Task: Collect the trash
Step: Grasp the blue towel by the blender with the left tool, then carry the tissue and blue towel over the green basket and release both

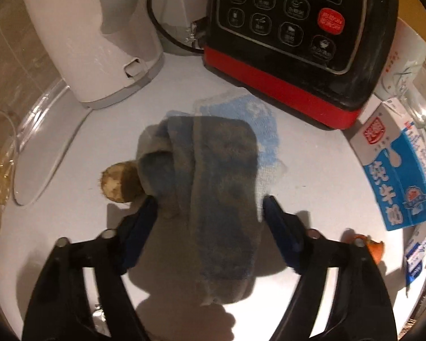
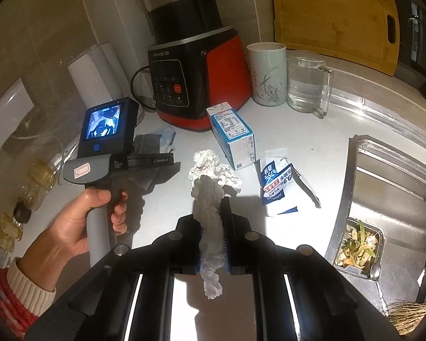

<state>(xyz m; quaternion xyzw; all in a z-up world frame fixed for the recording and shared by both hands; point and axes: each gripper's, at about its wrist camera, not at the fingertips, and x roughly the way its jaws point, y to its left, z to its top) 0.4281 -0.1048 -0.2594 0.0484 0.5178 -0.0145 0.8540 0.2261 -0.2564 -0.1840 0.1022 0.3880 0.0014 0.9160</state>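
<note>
Crumpled white tissue [image 2: 210,199] sits pinched between the closed fingers of the right gripper [image 2: 211,221], its bunched top sticking out ahead of the fingertips and a twisted tail hanging back toward the camera, above the white countertop [image 2: 284,130]. On the counter just beyond it stands a blue-and-white milk carton [image 2: 231,135], and to its right lies a torn blue-and-white wrapper [image 2: 284,187]. Behind them are a red-and-black blender [image 2: 198,82], a pale cup [image 2: 267,74] and a glass mug [image 2: 309,82]; a steel sink [image 2: 389,199] at the right holds a container of food scraps [image 2: 357,247]. The left gripper [image 1: 210,207] is spread open, its blue fingers [image 1: 278,221] on either side of a grey-blue cloth [image 1: 213,170] lying on the counter; whether they touch it I cannot tell. A brownish round scrap [image 1: 118,180] lies against the cloth's left edge, and an orange peel bit [image 1: 373,245] is near the right finger. A white kettle [image 1: 88,34] stands at the back left.
</note>
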